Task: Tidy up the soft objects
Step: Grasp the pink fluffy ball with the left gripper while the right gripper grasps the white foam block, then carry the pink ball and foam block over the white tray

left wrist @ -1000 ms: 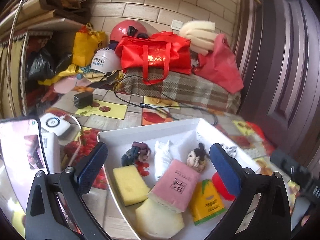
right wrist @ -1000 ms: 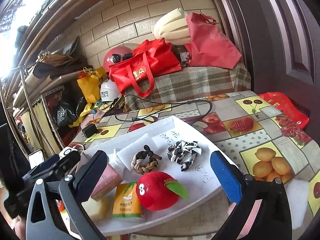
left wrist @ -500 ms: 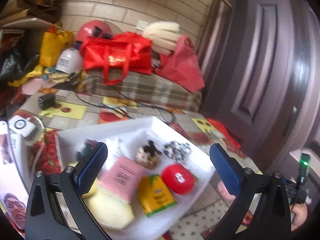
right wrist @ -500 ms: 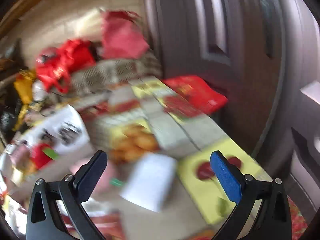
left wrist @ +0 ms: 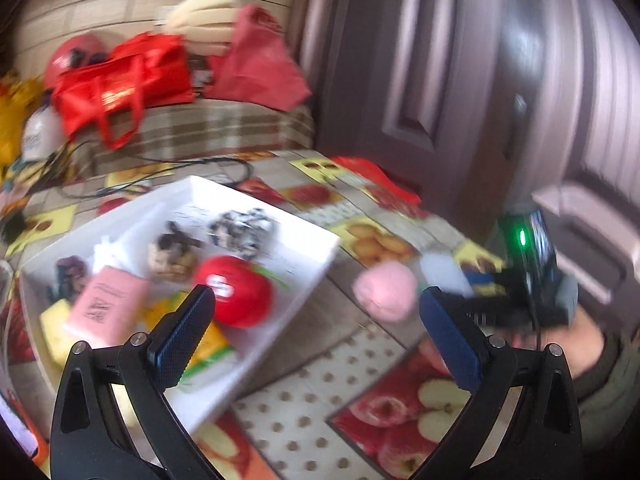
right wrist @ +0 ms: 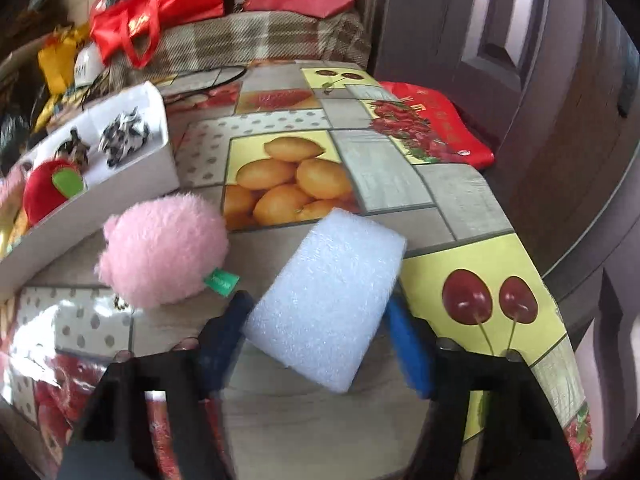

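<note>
A white foam block (right wrist: 328, 296) lies on the fruit-print tablecloth between the blue pads of my right gripper (right wrist: 320, 332), whose jaws have closed in against its sides. A pink plush ball (right wrist: 164, 250) sits just left of it, also in the left wrist view (left wrist: 386, 294). The white tray (left wrist: 316, 240) holds a red plush apple (left wrist: 236, 294), a pink packet (left wrist: 106, 306), yellow sponge (left wrist: 54, 322), a black-and-white scrunchie (left wrist: 242, 230) and other soft items. My left gripper (left wrist: 316, 336) is open and empty, above the tray's near right edge.
Red bags (left wrist: 124, 76) and a red helmet (left wrist: 76, 56) sit on a plaid-covered bench at the back. A dark door (left wrist: 460, 80) stands on the right. A red pouch (right wrist: 432, 124) lies at the table's right edge. A black cable (left wrist: 160, 168) runs behind the tray.
Both grippers swung right. My right gripper dropped to the table and its jaws closed around the white foam block. My left gripper stayed open.
</note>
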Motion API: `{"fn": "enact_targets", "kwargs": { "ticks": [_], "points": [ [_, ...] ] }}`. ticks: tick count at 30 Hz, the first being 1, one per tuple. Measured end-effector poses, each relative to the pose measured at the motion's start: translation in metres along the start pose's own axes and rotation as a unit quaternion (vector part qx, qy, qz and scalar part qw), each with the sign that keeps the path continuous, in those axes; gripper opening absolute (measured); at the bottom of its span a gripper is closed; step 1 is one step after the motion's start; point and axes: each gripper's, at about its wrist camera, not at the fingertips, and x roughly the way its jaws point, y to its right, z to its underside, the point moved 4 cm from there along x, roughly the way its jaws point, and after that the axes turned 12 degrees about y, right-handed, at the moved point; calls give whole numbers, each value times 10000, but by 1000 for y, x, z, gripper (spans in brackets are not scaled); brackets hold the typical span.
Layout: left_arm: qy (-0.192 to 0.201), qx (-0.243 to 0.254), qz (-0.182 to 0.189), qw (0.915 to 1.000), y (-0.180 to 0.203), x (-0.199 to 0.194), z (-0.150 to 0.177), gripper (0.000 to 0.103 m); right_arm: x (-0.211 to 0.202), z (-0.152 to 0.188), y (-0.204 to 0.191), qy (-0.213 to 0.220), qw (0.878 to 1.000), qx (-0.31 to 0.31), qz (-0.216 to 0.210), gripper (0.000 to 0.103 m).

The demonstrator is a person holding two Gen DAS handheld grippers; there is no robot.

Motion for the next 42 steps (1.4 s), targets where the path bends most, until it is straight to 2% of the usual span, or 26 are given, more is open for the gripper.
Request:
{"fn": "enact_targets", "kwargs": {
  "ticks": [3, 5, 7, 11, 16, 19, 20, 21, 23, 27, 31, 33, 36, 39, 42],
  "points": [
    [-235, 390, 223, 9987, 26, 18, 10, 103, -6, -2, 23, 248, 9967, 725, -254, 66],
    [-432, 606, 232, 9970, 40, 36, 15, 103, -17, -4, 42, 663, 9872, 1352, -528, 66],
    [-576, 724, 270, 9953, 51, 52, 18, 103, -23, -4, 53, 907, 9789, 1705, -667, 66],
    [-936, 950, 191, 9909, 66, 92, 24, 103, -25, -2, 61, 1035, 9690, 2042, -924, 66],
    [-1323, 995, 138, 9861, 75, 133, 30, 103, -23, -5, 63, 1106, 9621, 2222, -1132, 66],
    [-1550, 1095, -21, 9818, 76, 151, 35, 102, -24, -7, 63, 1101, 9590, 2295, -1246, 66],
    [-1615, 1069, -19, 9811, 77, 155, 37, 99, -24, -7, 64, 1105, 9584, 2302, -1278, 66],
    [-1722, 1026, 39, 9797, 77, 158, 40, 84, -25, -7, 63, 1125, 9574, 2313, -1310, 66],
    [-1858, 1012, 69, 9773, 77, 161, 45, 61, -26, -8, 63, 1170, 9563, 2322, -1339, 66],
    [-1684, 945, 265, 9808, 79, 150, 43, 58, -28, -9, 66, 1267, 9529, 2396, -1362, 66],
    [-1087, 967, 258, 9890, 82, 114, 23, 58, -35, -11, 68, 1501, 9491, 2420, -1348, 66],
    [-711, 1078, 35, 9916, 81, 85, 8, 58, -37, -12, 67, 1593, 9483, 2388, -1351, 66],
    [-238, 977, -227, 9947, 69, 47, -16, 58, -38, -14, 62, 1651, 9491, 2292, -1394, 66],
    [119, 777, -503, 9956, 49, 19, -36, 58, -42, -15, 55, 1754, 9511, 2127, -1393, 66],
    [383, 602, -796, 9943, 28, 2, -57, 58, -57, -20, 47, 2072, 9518, 1837, -1320, 66]
  ]
}}
